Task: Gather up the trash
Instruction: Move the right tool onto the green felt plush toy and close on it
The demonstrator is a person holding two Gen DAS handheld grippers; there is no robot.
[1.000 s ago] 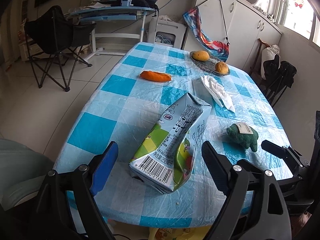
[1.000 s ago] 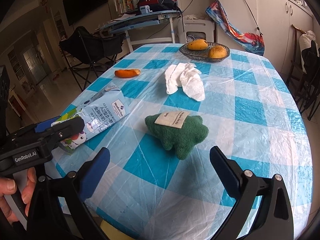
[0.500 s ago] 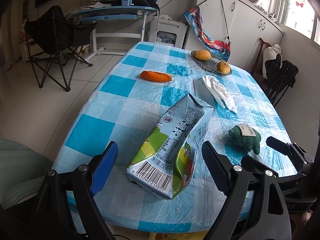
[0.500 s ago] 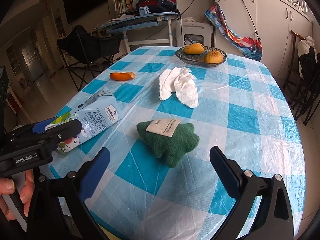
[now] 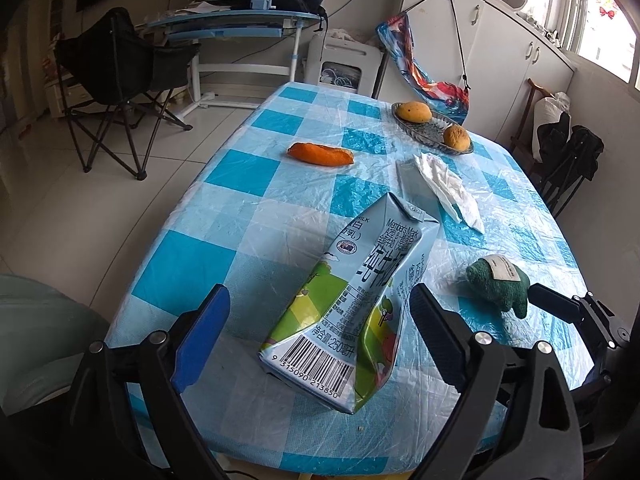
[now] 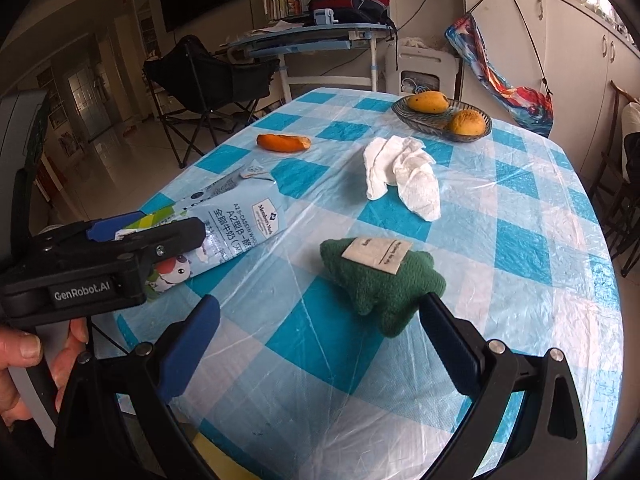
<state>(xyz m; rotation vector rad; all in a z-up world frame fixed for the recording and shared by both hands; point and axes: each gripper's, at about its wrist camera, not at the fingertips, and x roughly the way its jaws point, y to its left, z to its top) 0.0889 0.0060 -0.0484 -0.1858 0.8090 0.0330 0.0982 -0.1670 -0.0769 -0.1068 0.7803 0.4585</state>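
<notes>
A crushed milk carton lies on the blue-checked table, its barcode end between the fingers of my open left gripper. It also shows in the right wrist view. A crumpled white tissue and an orange peel lie further back. My right gripper is open and empty, just short of a green plush toy.
A glass dish with two fruits stands at the far side. A folding chair and a desk stand beyond the table's left. Dark chairs are at the right. The table's near edge is just below the grippers.
Both grippers have drawn back slightly and risen, so the table looks a little further off. The carton stays between the left fingers. Neither gripper has closed.
</notes>
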